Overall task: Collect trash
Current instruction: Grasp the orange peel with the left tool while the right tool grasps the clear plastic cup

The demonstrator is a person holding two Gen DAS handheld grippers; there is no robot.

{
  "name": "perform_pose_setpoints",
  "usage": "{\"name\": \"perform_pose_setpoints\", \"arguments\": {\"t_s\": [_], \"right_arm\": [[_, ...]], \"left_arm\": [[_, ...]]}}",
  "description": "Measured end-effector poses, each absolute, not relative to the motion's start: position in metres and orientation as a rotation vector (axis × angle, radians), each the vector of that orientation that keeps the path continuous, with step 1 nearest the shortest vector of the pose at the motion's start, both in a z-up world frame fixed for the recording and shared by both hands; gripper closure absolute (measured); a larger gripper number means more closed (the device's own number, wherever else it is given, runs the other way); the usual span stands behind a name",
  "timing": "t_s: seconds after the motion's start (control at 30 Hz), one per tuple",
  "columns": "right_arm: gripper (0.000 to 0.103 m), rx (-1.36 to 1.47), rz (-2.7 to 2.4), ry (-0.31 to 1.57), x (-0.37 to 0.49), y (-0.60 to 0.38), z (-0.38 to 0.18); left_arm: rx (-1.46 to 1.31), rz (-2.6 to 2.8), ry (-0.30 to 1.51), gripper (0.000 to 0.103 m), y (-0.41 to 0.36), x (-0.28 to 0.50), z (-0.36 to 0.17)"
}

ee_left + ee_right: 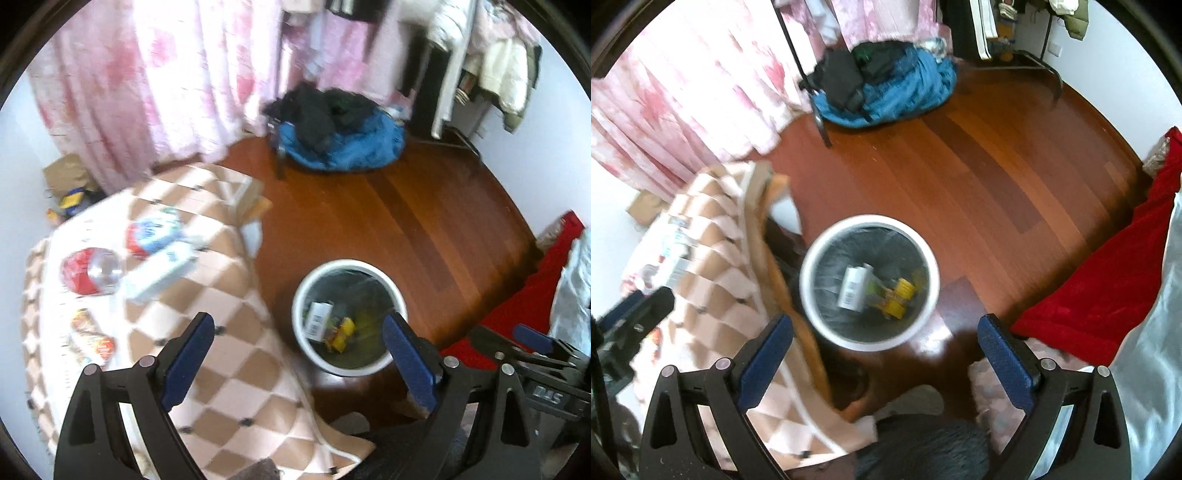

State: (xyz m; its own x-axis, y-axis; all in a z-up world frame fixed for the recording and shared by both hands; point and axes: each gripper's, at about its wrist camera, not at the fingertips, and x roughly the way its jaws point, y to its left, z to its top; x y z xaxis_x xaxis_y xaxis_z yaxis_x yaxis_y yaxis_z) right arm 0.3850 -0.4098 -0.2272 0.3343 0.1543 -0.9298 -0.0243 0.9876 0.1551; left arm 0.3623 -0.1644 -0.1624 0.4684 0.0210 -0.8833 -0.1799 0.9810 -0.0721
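Left gripper (pixel 298 332): jaws wide apart, nothing between them. Right gripper (pixel 885 334): jaws wide apart, empty. White trash bin (pixel 812 295) stands on the wooden floor (pixel 997 177) beside the checkered desk (pixel 229 369); a white carton (pixel 854 288) and yellow wrappers (pixel 901 297) lie inside. Bottles and packets (pixel 155 251), blurred, lie on the desk.

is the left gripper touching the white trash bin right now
Apart. In the left wrist view the left gripper has its jaws wide open with nothing between them, and the white trash bin sits on the floor well below them.
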Motion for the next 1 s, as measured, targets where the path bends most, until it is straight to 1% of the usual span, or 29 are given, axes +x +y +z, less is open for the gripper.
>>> {"name": "perform_pose_setpoints", "arguments": {"t_s": [0.13, 0.3, 0.4, 0.47, 0.5, 0.57, 0.67, 0.73, 0.77, 0.87, 0.97, 1.0], "right_arm": [[0.002, 0.119, 0.196, 1.175, 0.367, -0.381, -0.196], [0.002, 0.077, 0.361, 1.174, 0.338, -0.313, -0.184], [0.002, 0.026, 0.47, 1.207, 0.319, -0.259, -0.2], [0.002, -0.003, 0.525, 1.237, 0.31, -0.225, -0.217], [0.002, -0.012, 0.549, 1.253, 0.306, -0.207, -0.228], [0.002, -0.027, 0.58, 1.284, 0.299, -0.179, -0.251], [0.003, -0.054, 0.596, 1.318, 0.298, -0.144, -0.281], [0.013, -0.078, 0.587, 1.328, 0.299, -0.125, -0.298], [0.015, -0.091, 0.582, 1.341, 0.301, -0.117, -0.306], [0.024, -0.114, 0.562, 1.347, 0.307, -0.1, -0.323], [0.042, -0.142, 0.549, 1.352, 0.31, -0.088, -0.335], [0.057, -0.153, 0.538, 1.353, 0.311, -0.085, -0.339]], "left_arm": [[-0.185, 0.211, 1.036, 0.01, -0.122, 0.334, -0.148], [-0.198, 0.396, 1.028, 0.01, -0.049, 0.277, -0.157], [-0.212, 0.517, 1.054, 0.01, -0.003, 0.231, -0.182], [-0.243, 0.572, 1.106, 0.009, 0.026, 0.204, -0.207], [-0.268, 0.591, 1.134, 0.005, 0.04, 0.19, -0.221], [-0.311, 0.632, 1.18, 0.0, 0.063, 0.166, -0.246], [-0.348, 0.686, 1.229, 0.0, 0.085, 0.139, -0.277], [-0.366, 0.71, 1.253, 0.0, 0.097, 0.13, -0.295], [-0.373, 0.719, 1.262, 0.0, 0.101, 0.126, -0.301], [-0.404, 0.733, 1.267, 0.0, 0.111, 0.119, -0.31], [-0.424, 0.732, 1.259, 0.0, 0.116, 0.116, -0.312], [-0.422, 0.725, 1.256, 0.0, 0.115, 0.115, -0.311]]}}
